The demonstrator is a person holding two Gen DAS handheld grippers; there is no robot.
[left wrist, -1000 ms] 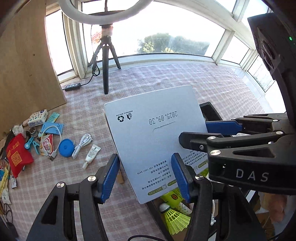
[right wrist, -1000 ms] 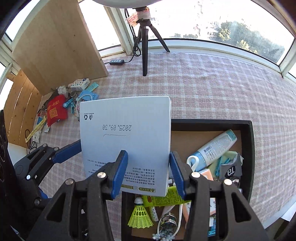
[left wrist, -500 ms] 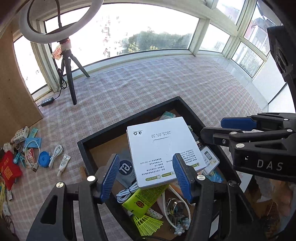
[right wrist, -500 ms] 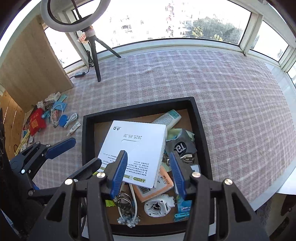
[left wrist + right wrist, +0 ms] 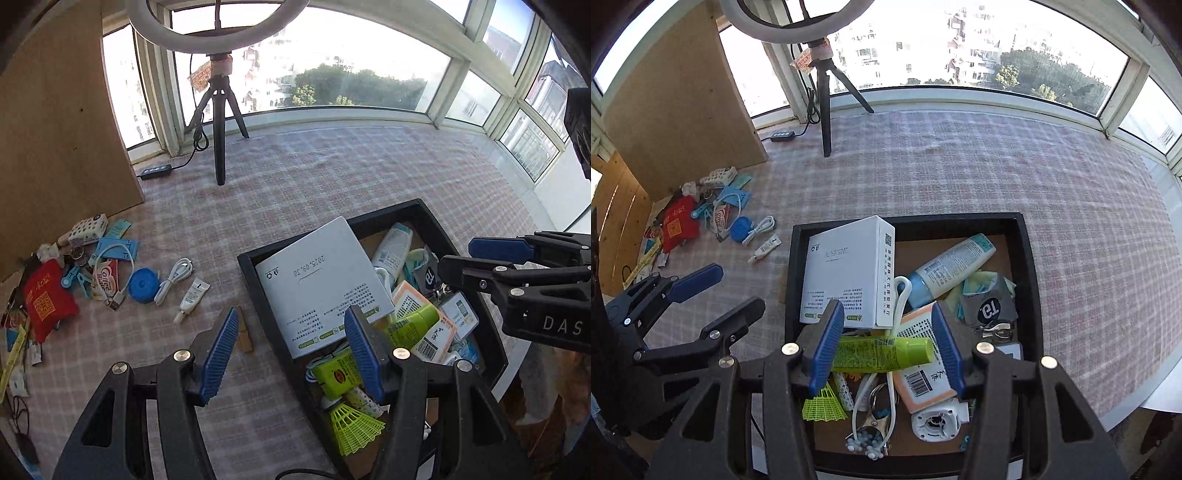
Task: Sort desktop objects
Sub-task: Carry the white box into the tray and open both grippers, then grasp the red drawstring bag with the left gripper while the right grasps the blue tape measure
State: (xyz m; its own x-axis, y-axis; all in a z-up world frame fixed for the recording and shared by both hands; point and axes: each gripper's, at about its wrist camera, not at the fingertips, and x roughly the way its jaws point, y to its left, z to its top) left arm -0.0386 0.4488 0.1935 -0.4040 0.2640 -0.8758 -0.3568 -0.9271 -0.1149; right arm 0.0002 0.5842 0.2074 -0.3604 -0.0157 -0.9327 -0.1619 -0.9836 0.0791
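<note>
A white flat box point(image 5: 321, 280) point(image 5: 842, 273) lies tilted in the left part of the black tray point(image 5: 388, 211) point(image 5: 960, 218), propped on other items with its edge by the tray's left wall. My left gripper point(image 5: 290, 312) point(image 5: 740, 286) hangs open above the tray's left wall and holds nothing. My right gripper point(image 5: 886, 306) point(image 5: 469, 258) is open over the tray, above a green tube point(image 5: 882, 354), and touches nothing. A white-and-blue bottle point(image 5: 953, 262), an orange-white pack point(image 5: 923, 369) and a yellow shuttlecock point(image 5: 823, 402) also lie in the tray.
On the checked cloth to the left lie a red pouch point(image 5: 46, 299), a blue round case point(image 5: 144, 280), a white cable point(image 5: 173, 275), a small tube point(image 5: 192, 295) and a wooden clothespin point(image 5: 243, 332). A ring-light tripod point(image 5: 219, 140) and a wooden board point(image 5: 55, 129) stand behind.
The white box, close up between the fingers a second ago, has gone down into the tray and now rests there tilted. Both grippers stand clear above it.
</note>
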